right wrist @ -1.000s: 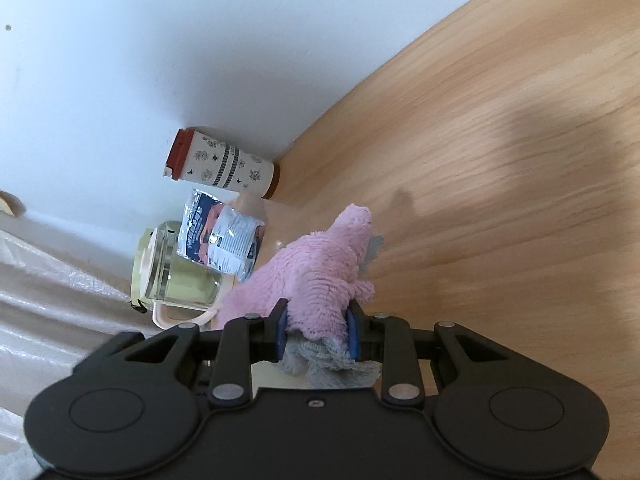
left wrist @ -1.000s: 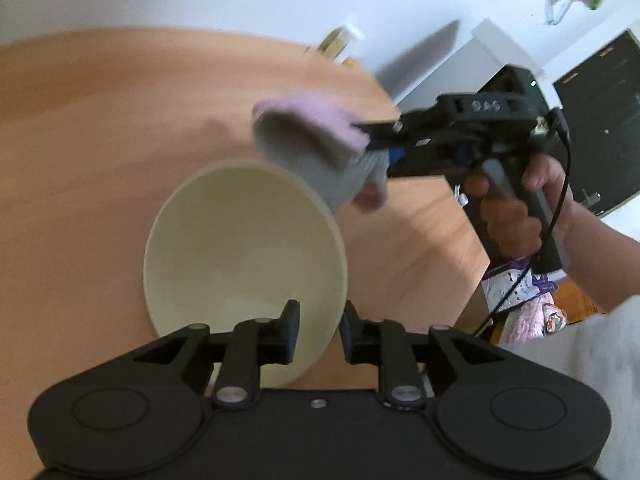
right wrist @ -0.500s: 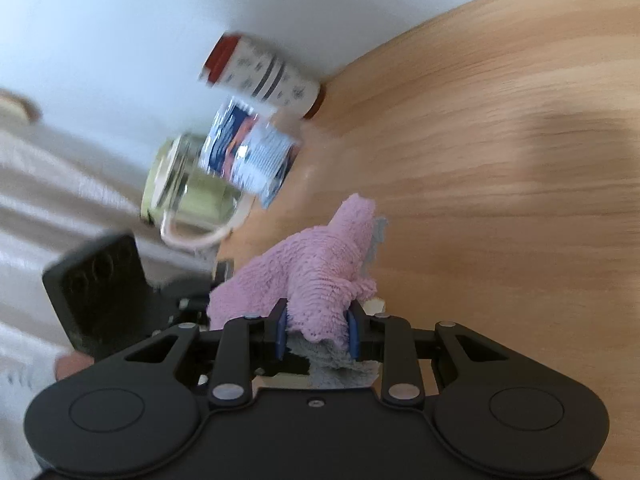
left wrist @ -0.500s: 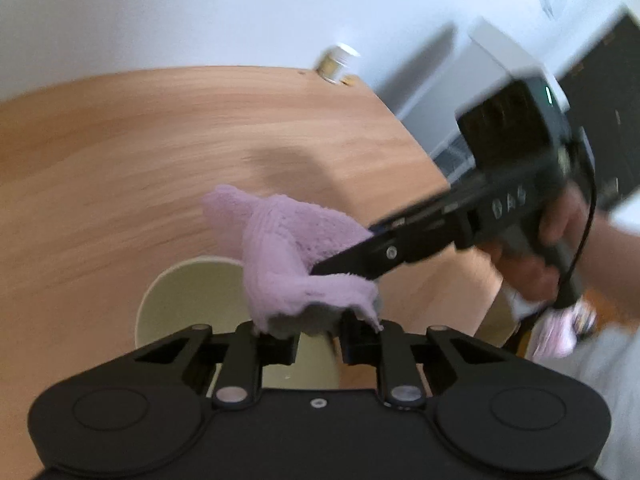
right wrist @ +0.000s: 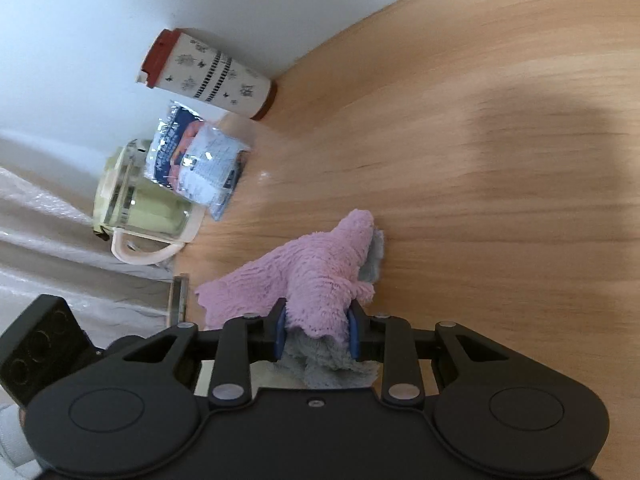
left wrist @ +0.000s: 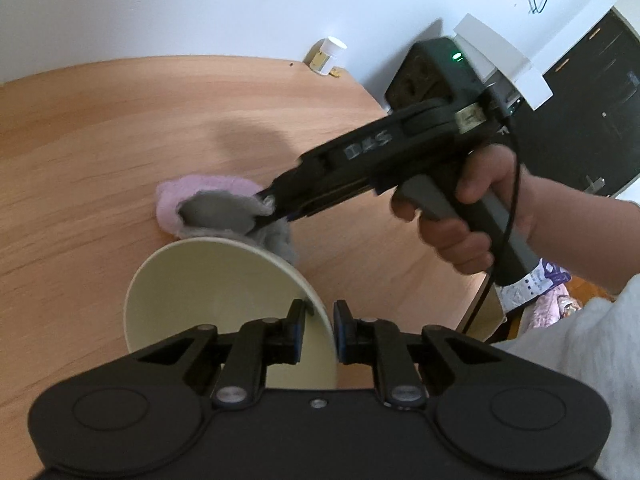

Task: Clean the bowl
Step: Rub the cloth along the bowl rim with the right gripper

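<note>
- Black plastic makes up both tools: two of them, one left hand-held gripper point(left wrist: 319, 330) and one right hand-held gripper point(right wrist: 318, 334).
- Left hand-held gripper: its two jaws are pinched on the near rim of one pale green bowl point(left wrist: 208, 292), one pad inside the wall and one outside.
- That bowl is tilted on edge just ahead of the left fingers, its hollow facing left in the left wrist view; I cannot tell whether its far edge rests on the wooden tabletop point(left wrist: 80, 152).
- Right hand-held gripper: its two blue-padded fingers point(right wrist: 280, 332) are clamped on one cloth point(right wrist: 316, 276), pink on one face and grey on the other.
- From the left wrist view, the cloth sits just beyond the bowl's far rim, touching or nearly touching it, with the right tool reaching in from the right.
- One hand point(left wrist: 472, 216) wraps the right tool's grey handle, and a grey sleeve point(left wrist: 592, 360) shows at the right edge.
- Further off from the right fingers, to the upper left by the wall: one patterned tumbler with a red lid point(right wrist: 208, 72), one crinkly packet point(right wrist: 196, 160), one glass jug point(right wrist: 140, 204).
- Far beyond the left fingers, at the tabletop's back edge, stands one small white-lidded jar point(left wrist: 326, 56).
</note>
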Available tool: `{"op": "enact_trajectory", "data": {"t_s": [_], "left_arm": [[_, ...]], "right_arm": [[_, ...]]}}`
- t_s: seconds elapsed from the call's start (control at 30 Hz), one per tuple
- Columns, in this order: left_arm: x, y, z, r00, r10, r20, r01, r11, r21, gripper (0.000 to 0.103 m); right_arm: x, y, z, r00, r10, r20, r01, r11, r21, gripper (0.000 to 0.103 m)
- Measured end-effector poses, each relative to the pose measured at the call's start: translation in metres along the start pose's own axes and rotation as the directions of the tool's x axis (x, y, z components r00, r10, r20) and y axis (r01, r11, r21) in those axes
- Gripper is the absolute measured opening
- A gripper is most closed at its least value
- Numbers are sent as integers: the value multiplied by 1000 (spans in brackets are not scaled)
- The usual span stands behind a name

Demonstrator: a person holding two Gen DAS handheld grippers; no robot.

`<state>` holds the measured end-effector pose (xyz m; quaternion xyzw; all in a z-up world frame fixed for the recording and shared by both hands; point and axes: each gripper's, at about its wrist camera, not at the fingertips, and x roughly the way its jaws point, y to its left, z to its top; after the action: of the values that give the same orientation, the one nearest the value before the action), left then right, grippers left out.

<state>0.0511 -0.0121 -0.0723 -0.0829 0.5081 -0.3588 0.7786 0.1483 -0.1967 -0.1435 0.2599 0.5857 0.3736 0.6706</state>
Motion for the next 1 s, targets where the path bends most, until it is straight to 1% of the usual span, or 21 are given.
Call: {"op": "enact_trajectory", "data": {"t_s": [0.07,0.2,0.27,0.37,0.5,0.53,0.57,0.6,0.63,0.7,0.77,0.83,0.93,0.97,1.0], "left_arm": [[2,1,1,1000,-9,0,9,1000,-8,14],[7,3,0,1000,-25,15,25,1000,-13,15],[6,6,1,999,-33,23,33,999,-27,15],[6,9,2,999,-43,26,44,998,-40,15],[10,6,2,999,-51,9,51,998,-36,16],[11,6,2,999,-53,6,53,998,-41,17],[12,6,2,999,-41,-2,40,998,-52,21],[13,5,3,1000,-25,-10,24,998,-63,29],[14,5,3,1000,-9,-19,8,997,-74,32],[13,5,3,1000,-4,-20,2,996,-90,32],[6,8,6,1000,-3,15,5,992,-123,34],[2,14,10,999,-9,42,16,985,-174,41],[-2,20,14,998,-5,63,19,976,-217,43],[-1,20,15,998,-9,56,21,976,-215,43],[1,16,15,999,-2,53,12,982,-190,42]], "right_arm": [[-10,8,-4,999,52,-6,-52,998,-24,33],[-24,26,-14,997,61,-38,-63,996,-69,34],[-24,30,-15,999,43,-32,-46,996,-75,34],[-12,20,-3,999,46,-15,-46,999,-27,34],[11,8,4,1000,-9,-14,9,1000,19,34],[14,5,3,1000,-13,-12,14,1000,27,34],[15,3,1,1000,-9,-10,10,999,36,34],[15,2,-1,1000,-3,-8,4,999,44,34],[10,1,-4,1000,10,-2,-10,999,47,34],[2,2,-9,999,38,-5,-37,999,37,34],[-6,3,-14,998,55,-12,-55,998,25,35],[-13,4,-20,998,66,-19,-65,998,18,35],[-18,6,-27,996,82,-29,-82,997,6,35],[-19,7,-30,995,90,-34,-90,996,1,35],[-20,7,-33,995,97,-37,-97,995,-2,35]]}}
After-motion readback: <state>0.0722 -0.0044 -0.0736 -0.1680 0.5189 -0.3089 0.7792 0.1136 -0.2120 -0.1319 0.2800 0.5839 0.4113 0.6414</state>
